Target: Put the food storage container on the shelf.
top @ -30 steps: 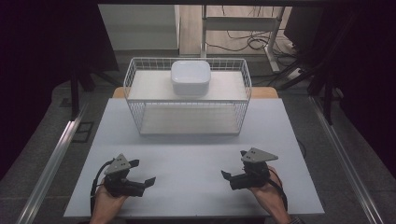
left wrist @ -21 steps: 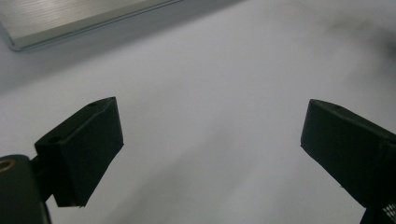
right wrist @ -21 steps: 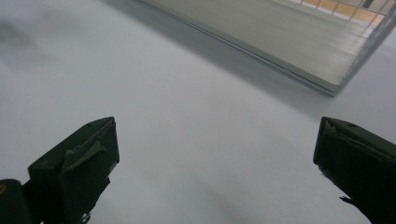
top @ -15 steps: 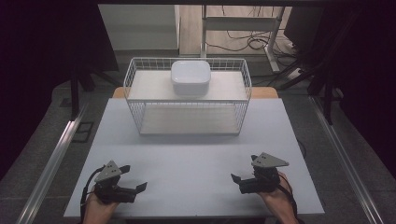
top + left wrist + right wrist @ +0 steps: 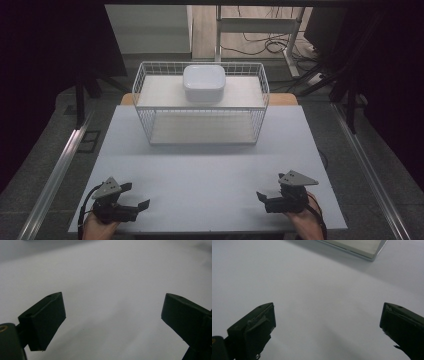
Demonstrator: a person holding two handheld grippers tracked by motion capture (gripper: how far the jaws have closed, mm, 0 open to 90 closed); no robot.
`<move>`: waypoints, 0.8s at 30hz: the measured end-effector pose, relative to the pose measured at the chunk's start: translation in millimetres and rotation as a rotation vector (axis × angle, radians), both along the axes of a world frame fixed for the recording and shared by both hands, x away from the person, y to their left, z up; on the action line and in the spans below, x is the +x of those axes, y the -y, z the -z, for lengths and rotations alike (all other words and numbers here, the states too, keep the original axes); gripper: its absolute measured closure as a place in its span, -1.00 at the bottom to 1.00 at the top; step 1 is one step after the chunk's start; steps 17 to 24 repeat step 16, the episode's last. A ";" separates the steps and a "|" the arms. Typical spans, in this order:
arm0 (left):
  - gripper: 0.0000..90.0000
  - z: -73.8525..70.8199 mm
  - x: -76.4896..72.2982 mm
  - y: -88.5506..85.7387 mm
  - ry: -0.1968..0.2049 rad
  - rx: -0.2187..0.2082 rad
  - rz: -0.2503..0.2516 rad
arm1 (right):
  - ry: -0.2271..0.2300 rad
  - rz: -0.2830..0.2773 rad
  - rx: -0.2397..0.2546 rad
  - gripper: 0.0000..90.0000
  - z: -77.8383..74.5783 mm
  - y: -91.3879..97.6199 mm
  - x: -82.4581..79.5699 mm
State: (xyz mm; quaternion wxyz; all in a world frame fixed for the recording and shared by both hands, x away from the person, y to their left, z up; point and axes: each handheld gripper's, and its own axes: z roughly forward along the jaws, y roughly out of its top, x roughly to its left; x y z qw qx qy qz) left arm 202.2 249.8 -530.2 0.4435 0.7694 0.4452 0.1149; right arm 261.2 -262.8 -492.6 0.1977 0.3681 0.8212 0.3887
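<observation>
Tongs: left (image 5: 137, 197) and right (image 5: 265, 198), both spread; one bowl (image 5: 204, 83), one basket (image 5: 145, 120).

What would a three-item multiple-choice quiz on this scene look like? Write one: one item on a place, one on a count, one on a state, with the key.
1. Where does the white lidded container sit?
A. On the top shelf of the white wire rack
B. On the white tabletop between the grippers
C. In the left gripper

2. How many containers are on the rack?
A. Three
B. One
C. Two

3. How do the jaws of the left gripper and right gripper stand?
A. Both shut on the container
B. Left open, right shut
C. Both open and empty

Key: 1 A, since the high view shows it on the rack's upper shelf at the far side of the white tabletop; 2 B, as a single container stands there and the lower shelf is bare; 3 C, as each gripper view shows its jaws wide apart over bare tabletop.
</observation>
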 end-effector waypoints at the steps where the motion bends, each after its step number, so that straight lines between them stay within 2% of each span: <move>1: -0.89 1.1 0.6 0.0 -0.009 0.003 0.003 | -0.006 0.003 -0.001 -1.00 0.8 1.1 -0.8; 3: -0.89 5.1 2.7 1.4 -0.044 0.016 0.006 | -0.013 0.007 -0.013 -1.00 3.1 4.6 -2.3; 5: -0.89 5.8 3.4 2.1 -0.050 0.024 0.005 | -0.019 0.011 -0.018 -1.00 4.4 6.0 -3.2; 6: -0.89 7.9 4.5 3.8 -0.072 0.036 0.003 | -0.034 0.016 -0.028 -1.00 6.6 8.0 -4.5; 8: -0.89 9.2 5.5 5.0 -0.087 0.045 0.006 | -0.044 0.019 -0.042 -1.00 8.7 9.6 -5.5; 10: -0.88 9.3 5.7 5.1 -0.089 0.045 0.005 | -0.052 0.021 -0.047 -1.00 9.5 10.0 -5.8; 11: -0.88 9.5 5.9 4.7 -0.092 0.041 0.003 | -0.075 0.026 -0.066 -1.00 12.6 10.7 -5.9; 14: -0.88 9.7 6.8 4.2 -0.098 0.034 0.000 | -0.097 0.031 -0.086 -1.00 15.9 10.4 -4.9; 24: -0.88 9.8 7.0 4.4 -0.100 0.036 0.000 | -0.098 0.030 -0.087 -1.00 16.4 10.1 -4.7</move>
